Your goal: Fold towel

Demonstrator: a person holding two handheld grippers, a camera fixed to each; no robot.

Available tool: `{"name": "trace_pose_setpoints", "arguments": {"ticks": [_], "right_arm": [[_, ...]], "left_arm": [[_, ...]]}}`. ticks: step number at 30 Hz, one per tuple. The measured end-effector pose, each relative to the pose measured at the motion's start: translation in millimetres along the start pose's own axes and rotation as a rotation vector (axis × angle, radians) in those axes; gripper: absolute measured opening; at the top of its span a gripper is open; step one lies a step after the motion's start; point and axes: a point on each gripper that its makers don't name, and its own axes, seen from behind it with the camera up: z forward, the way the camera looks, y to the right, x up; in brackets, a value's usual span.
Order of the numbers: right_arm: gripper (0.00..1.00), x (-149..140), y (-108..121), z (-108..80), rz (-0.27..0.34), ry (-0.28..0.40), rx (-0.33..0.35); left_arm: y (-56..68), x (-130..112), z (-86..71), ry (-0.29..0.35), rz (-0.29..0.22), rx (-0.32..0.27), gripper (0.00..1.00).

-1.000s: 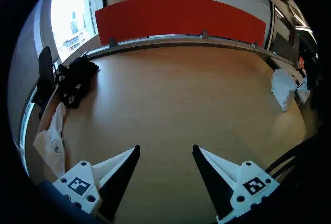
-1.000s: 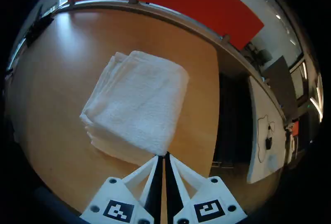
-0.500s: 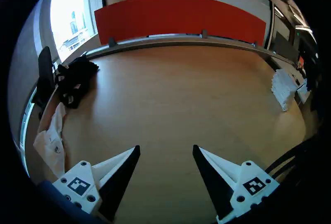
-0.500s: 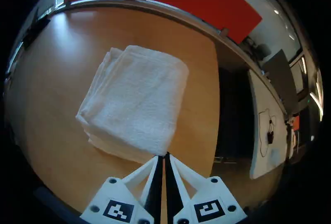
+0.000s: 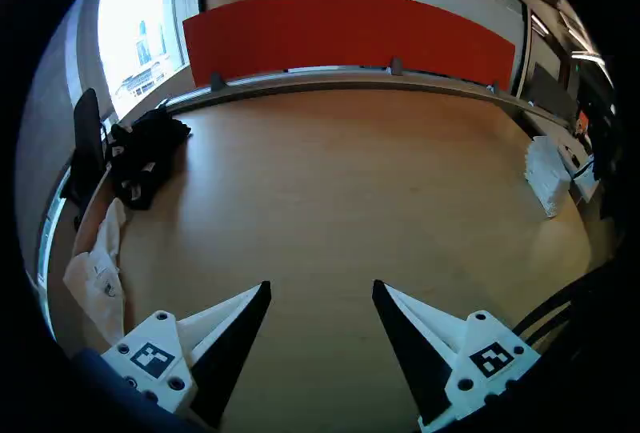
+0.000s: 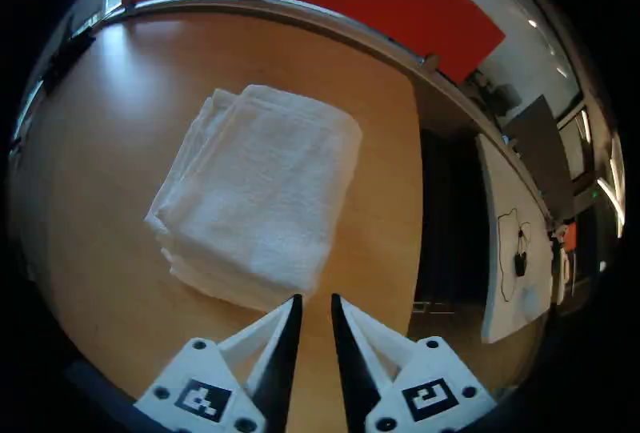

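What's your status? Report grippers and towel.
Left gripper open over table. Right gripper slightly open, empty, tips near towel edge. Towel folded, flat on table. Black bag well aside.

Wooden table (image 6: 104,113), folded towel (image 6: 256,201), black bag (image 5: 144,153)

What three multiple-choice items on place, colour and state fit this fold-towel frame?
1. Where is the folded towel? A on the table, just beyond the right gripper; B on the floor; C lifted off the table.
2. The panel behind the table is: A blue; B red; C green.
3. The left gripper is: A shut on the towel; B open, holding nothing; C shut, holding nothing.
Answers: 1 A, it lies flat on the wood; 2 B, plainly red; 3 B, fingers wide apart over bare wood.
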Motion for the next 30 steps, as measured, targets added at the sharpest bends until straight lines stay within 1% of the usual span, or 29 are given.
{"name": "trace_pose_setpoints", "arguments": {"ticks": [5,8,9,24,30], "right_arm": [[0.78,1,-3,-1.0,0.009,0.009,0.001],[0.96,4,-6,-1.8,0.016,0.02,0.007],[1.0,5,-7,-2.2,0.019,0.023,0.009],[1.0,18,-20,-12.9,0.034,0.066,0.018],[1.0,31,-35,-19.8,0.048,0.106,0.044]], "left_arm": [[1.3,1,0.9,0.0,0.003,-0.003,0.94],[2.5,2,1.0,0.003,0.002,-0.006,0.94],[2.8,3,1.0,0.004,0.002,-0.007,0.94],[-0.3,4,-2.5,0.016,-0.006,-0.007,0.94],[-2.1,7,-2.8,0.024,-0.012,-0.007,0.94]]}}
